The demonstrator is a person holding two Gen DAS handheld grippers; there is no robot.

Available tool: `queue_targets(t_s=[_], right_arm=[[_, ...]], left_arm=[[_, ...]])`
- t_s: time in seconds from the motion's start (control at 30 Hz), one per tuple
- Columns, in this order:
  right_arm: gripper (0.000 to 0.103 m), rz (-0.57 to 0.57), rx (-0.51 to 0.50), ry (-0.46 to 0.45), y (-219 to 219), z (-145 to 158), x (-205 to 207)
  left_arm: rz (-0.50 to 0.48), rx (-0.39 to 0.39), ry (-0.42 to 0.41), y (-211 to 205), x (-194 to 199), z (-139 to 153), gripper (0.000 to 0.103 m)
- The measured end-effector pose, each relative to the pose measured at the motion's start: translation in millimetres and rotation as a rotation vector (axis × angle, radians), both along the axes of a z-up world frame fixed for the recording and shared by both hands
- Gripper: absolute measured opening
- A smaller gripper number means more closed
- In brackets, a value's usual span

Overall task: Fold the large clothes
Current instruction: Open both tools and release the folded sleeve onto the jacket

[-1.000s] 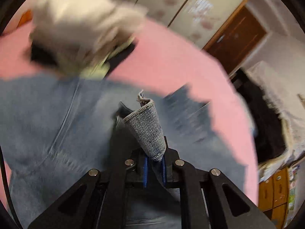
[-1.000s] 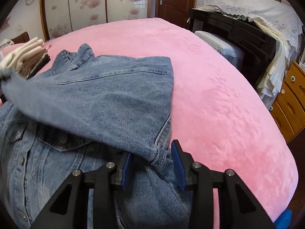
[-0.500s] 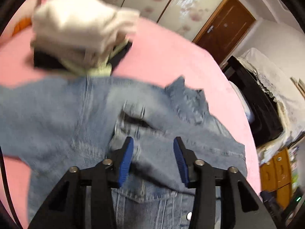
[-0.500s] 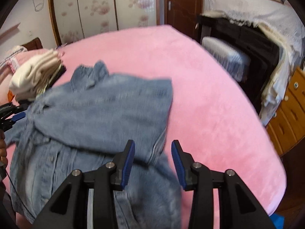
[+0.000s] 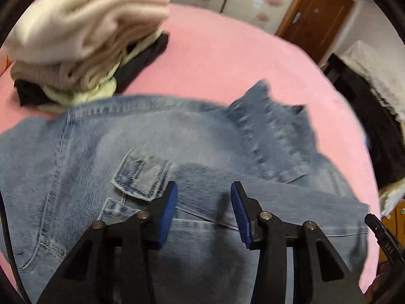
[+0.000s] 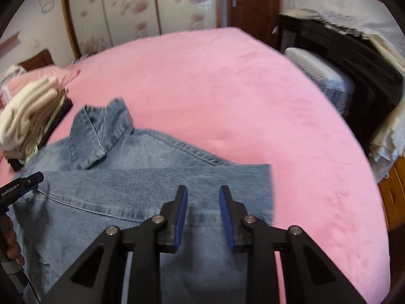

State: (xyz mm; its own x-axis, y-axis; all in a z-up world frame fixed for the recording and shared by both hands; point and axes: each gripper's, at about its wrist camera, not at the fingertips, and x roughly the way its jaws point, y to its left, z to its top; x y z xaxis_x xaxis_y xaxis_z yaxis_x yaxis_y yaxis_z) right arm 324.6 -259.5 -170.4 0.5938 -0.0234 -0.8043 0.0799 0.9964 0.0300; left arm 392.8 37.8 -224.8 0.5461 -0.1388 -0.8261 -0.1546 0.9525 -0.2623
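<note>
A light blue denim jacket [image 5: 192, 139] lies on the pink bed [image 5: 227, 58], collar at the far side, with one sleeve folded across its front; its cuff [image 5: 139, 177] lies just ahead of my left gripper. My left gripper [image 5: 202, 197] is open and empty above the folded sleeve. In the right wrist view the jacket [image 6: 141, 177] lies with the sleeve across it and the collar [image 6: 98, 131] up. My right gripper [image 6: 203, 200] is open and empty above the sleeve's shoulder end. The left gripper's tip [image 6: 25, 182] shows at that view's left edge.
A stack of folded clothes [image 5: 83, 38], cream on top, sits on the bed just beyond the jacket's far left; it also shows in the right wrist view [image 6: 27, 116]. A black piano with a lace cover [image 6: 341, 50] and a wooden dresser [image 6: 395, 192] stand to the right of the bed.
My left gripper let go of the sleeve cuff and opened; the sleeve now lies flat across the jacket. My right gripper released the sleeve's fold and pulled back and up.
</note>
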Motion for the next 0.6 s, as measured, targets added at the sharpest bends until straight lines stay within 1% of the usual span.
queue_targets(t_s=[0.03, 0.07, 0.1, 0.17, 0.27, 0.3, 0.37, 0.4, 0.43, 0.47, 0.5, 0.53, 0.6], right_arm=[[0.025, -0.005, -0.020, 0.023, 0, -8, 7], [0.025, -0.023, -0.040, 0.054, -3, -17, 12], [0.022, -0.046, -0.062, 0.074, -7, -24, 15], [0.022, -0.119, -0.110, 0.096, -23, -34, 17], [0.022, -0.182, -0.067, 0.108, -50, -36, 11], [0.022, -0.192, -0.072, 0.111, -54, -35, 8], [0.022, -0.194, -0.034, 0.109, -60, -28, -2], [0.022, -0.189, -0.006, 0.100, -60, -22, -8], [0.022, -0.177, 0.025, 0.087, -58, -15, -16], [0.022, -0.153, 0.058, 0.069, -53, -7, -27], [0.022, -0.130, 0.077, 0.055, -47, -1, -37], [0.022, -0.102, 0.087, 0.040, -38, 5, -47], [0.022, -0.037, 0.090, 0.022, -12, 14, -73]], left_arm=[[0.001, 0.006, 0.010, 3, 1, -7, 0.031], [-0.006, 0.015, 0.008, 5, 0, -11, 0.028], [-0.019, 0.017, 0.004, 6, 0, -14, 0.027], [-0.049, 0.021, -0.009, 6, -2, -16, 0.027], [-0.079, 0.031, -0.013, 7, -5, -15, 0.027], [-0.086, 0.037, -0.009, 6, -5, -14, 0.027], [-0.092, 0.054, 0.001, 7, -12, -5, 0.028], [-0.094, 0.067, 0.002, 6, -17, 2, 0.031], [-0.100, 0.068, -0.004, 6, -21, 9, 0.039], [-0.104, 0.066, -0.022, 7, -30, 17, 0.043], [-0.105, 0.064, -0.039, 8, -38, 23, 0.049], [-0.106, 0.066, -0.053, 9, -48, 31, 0.055], [-0.106, 0.066, -0.059, 13, -67, 42, 0.062]])
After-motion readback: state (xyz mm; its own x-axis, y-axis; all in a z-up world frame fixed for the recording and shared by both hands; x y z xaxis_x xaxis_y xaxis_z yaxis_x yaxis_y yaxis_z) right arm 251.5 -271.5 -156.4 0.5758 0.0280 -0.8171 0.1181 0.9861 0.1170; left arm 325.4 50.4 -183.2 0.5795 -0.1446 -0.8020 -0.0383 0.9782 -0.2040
